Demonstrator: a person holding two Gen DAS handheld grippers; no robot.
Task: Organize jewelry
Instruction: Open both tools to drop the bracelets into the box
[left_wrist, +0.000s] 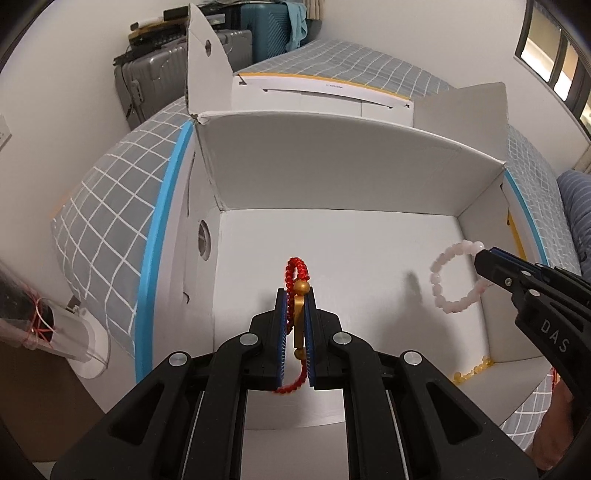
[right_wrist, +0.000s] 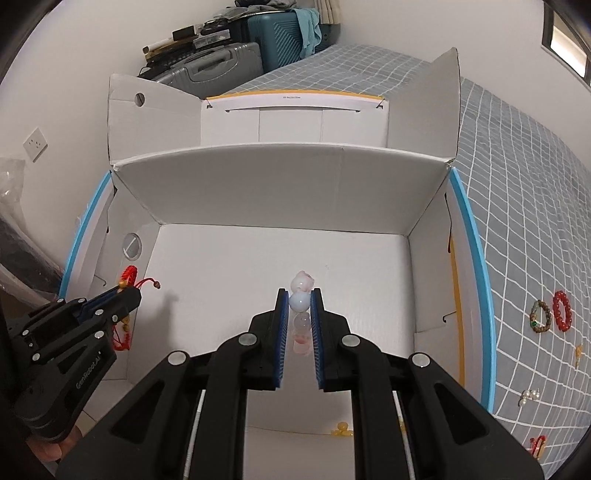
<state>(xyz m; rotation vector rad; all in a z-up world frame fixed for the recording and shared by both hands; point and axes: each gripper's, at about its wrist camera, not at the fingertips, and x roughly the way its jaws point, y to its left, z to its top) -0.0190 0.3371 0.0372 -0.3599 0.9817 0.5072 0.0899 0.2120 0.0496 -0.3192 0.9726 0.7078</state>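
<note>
The left gripper (left_wrist: 295, 295) is pinching a red braided bracelet (left_wrist: 294, 273) with gold beads, its jaws pressed together on the cord and the gold bar. The right gripper (right_wrist: 299, 295) is clamping a pink bead bracelet (right_wrist: 302, 282), jaws closed on a pale bead. Both are hanging over the floor of an open white cardboard box (right_wrist: 258, 177) that is sitting on a grey checked bed (right_wrist: 517, 221): the red one toward the box's left wall, the pink one nearer its right wall.

The step in hand looks like setting both pieces down inside. To do it well, each gripper should be lowering close to the floor before letting go, keeping the two bracelets well apart so cords and beads are not tangling, and clear of the yellow beads (right_wrist: 341, 428) lying at the near edge. More bracelets (right_wrist: 561, 310) are waiting on the bed beyond the box's right side.
</note>
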